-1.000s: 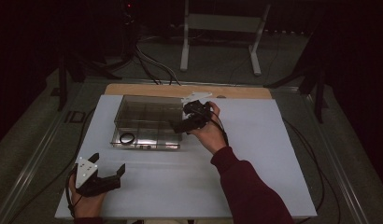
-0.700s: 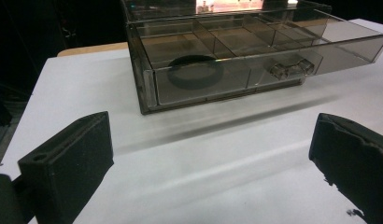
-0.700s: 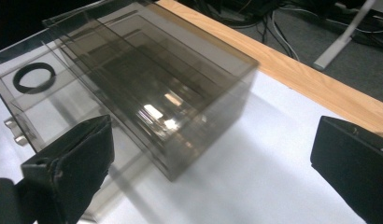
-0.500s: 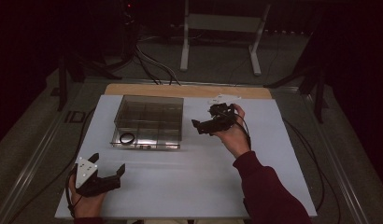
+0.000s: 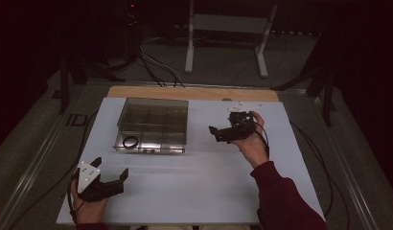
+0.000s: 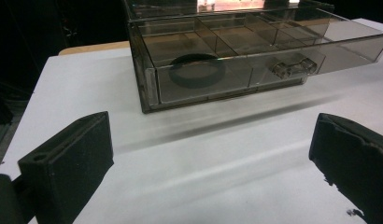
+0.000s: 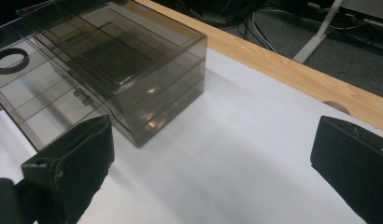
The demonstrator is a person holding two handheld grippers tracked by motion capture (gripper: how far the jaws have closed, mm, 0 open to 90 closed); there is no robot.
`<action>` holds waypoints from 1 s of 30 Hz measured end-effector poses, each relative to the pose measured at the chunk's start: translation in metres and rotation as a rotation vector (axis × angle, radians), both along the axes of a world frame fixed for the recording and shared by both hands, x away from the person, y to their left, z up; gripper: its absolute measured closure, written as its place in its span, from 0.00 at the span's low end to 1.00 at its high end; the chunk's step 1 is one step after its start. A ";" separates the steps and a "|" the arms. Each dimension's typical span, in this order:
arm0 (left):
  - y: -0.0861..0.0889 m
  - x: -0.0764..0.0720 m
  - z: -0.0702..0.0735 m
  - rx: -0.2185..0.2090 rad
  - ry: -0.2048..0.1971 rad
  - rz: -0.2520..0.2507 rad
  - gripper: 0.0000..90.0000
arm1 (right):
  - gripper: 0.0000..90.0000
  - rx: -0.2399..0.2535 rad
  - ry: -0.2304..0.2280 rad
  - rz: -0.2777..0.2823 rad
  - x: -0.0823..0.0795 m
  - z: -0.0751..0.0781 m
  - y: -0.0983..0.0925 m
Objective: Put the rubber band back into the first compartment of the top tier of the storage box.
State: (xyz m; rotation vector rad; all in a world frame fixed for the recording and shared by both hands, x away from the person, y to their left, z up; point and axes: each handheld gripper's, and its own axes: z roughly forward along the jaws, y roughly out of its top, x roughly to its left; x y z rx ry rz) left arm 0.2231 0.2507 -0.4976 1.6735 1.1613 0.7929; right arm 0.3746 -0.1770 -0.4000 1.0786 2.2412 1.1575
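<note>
White table [image 5: 194,187], smoky organizer [image 5: 154,125] — dim ring [image 5: 130,142], both tools gaping

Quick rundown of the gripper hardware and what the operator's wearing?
Both grippers are black with two blocky black jaws. The left gripper has a grey three-cornered plate with dark dots; the right gripper a pale plate and a black cable. The right arm wears a dark red sleeve.

Open white table [image 5: 199,187] ran wide btwn the left gripper [image 5: 110,173] and right gripper [image 5: 218,134]; nothing lay across it. Only obstacle was the smoky plastic drawer box [image 5: 154,120] at centre-left, its bottom drawer [image 6: 269,60] pulled out twd the near edge, narrowing the lane in front. Right of the box, bare surface to the wooden strip [image 7: 292,70]. Both grippers' jaws stood wide apart w/ clear table ahead.
</note>
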 end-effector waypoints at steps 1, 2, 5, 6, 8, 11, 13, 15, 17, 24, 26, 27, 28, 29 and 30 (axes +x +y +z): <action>0.000 0.000 0.000 0.000 0.001 0.001 0.01 | 0.00 -0.001 -0.004 -0.007 -0.003 -0.001 -0.005; 0.000 0.000 0.000 0.000 0.001 0.002 0.01 | 0.00 0.002 -0.005 -0.010 -0.004 -0.001 -0.008; 0.000 0.000 0.000 0.000 0.002 0.002 0.01 | 0.00 0.004 -0.007 -0.014 -0.007 -0.003 -0.013; 0.000 0.000 0.000 0.000 0.002 0.002 0.01 | 0.00 0.007 -0.009 -0.018 -0.008 -0.003 -0.016; 0.000 0.000 0.000 0.001 0.003 0.003 0.01 | 0.00 0.006 -0.012 -0.027 -0.013 -0.007 -0.025; 0.000 0.000 0.000 0.000 0.003 0.003 0.01 | 0.00 0.014 -0.012 -0.034 -0.017 -0.009 -0.031; 0.000 0.001 -0.001 0.001 0.005 0.002 0.01 | 0.00 0.024 -0.013 -0.051 -0.022 -0.013 -0.041; -0.001 0.001 -0.001 0.001 0.006 0.002 0.01 | 0.00 0.029 -0.014 -0.060 -0.025 -0.015 -0.047; -0.001 0.001 -0.001 0.001 0.005 0.002 0.01 | 0.00 0.030 -0.015 -0.064 -0.026 -0.016 -0.050; -0.001 0.001 -0.001 0.000 0.005 0.004 0.01 | 0.00 0.035 -0.020 -0.084 -0.038 -0.022 -0.064; -0.001 0.001 -0.001 0.001 0.005 0.003 0.01 | 0.00 0.035 -0.038 -0.090 -0.044 -0.024 -0.068; -0.001 0.001 -0.001 0.000 0.005 0.003 0.01 | 0.00 0.039 -0.042 -0.092 -0.046 -0.024 -0.070; -0.001 0.001 -0.001 0.001 0.005 0.003 0.01 | 0.00 0.039 -0.041 -0.091 -0.049 -0.026 -0.071; -0.001 0.001 -0.001 0.001 0.005 0.003 0.01 | 0.00 0.039 -0.041 -0.091 -0.049 -0.026 -0.071; -0.001 0.001 -0.001 -0.001 0.006 0.003 0.01 | 0.00 0.035 -0.044 -0.093 -0.050 -0.027 -0.073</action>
